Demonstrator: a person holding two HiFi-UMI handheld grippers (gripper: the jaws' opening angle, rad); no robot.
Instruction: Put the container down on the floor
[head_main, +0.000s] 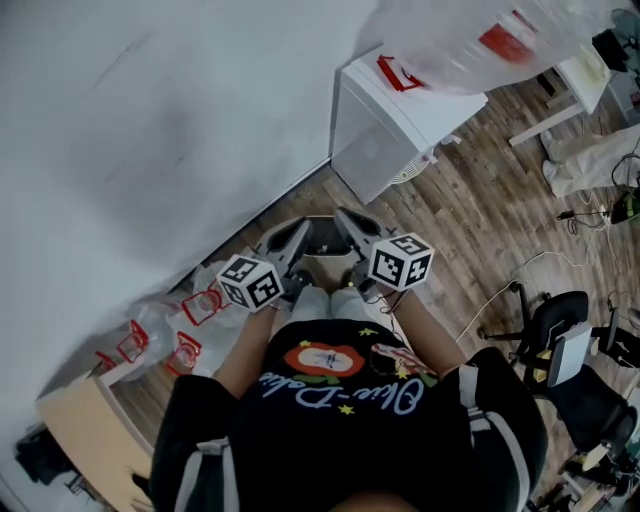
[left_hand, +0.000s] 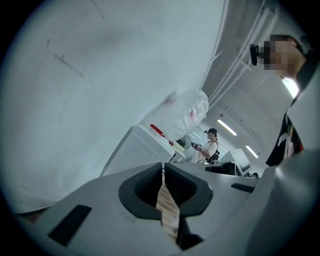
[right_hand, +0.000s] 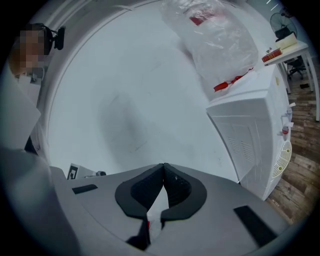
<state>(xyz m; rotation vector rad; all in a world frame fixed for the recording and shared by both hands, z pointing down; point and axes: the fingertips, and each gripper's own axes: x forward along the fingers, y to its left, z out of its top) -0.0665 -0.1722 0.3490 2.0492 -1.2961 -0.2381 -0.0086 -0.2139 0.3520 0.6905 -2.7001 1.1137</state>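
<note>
In the head view my left gripper (head_main: 298, 232) and right gripper (head_main: 347, 218) are held side by side in front of my body, tips angled toward each other over the wooden floor (head_main: 470, 230). A dark boxy shape (head_main: 326, 238) shows between them; I cannot tell whether it is the container. In the left gripper view the left gripper (left_hand: 163, 166) has its black pads (left_hand: 145, 187) meeting at the tip, with only floor in the gap behind. The right gripper (right_hand: 163, 166) is likewise shut, with nothing between its pads (right_hand: 177, 190) and the white wall beyond.
A white cabinet (head_main: 385, 140) stands against the wall (head_main: 150, 130), a clear plastic bag with red print (head_main: 470, 40) on top. Clear red-printed plastic packs (head_main: 160, 335) lie by the wall at left, beside a tan box (head_main: 90, 440). An office chair (head_main: 560, 345) and cables (head_main: 520, 275) are at right.
</note>
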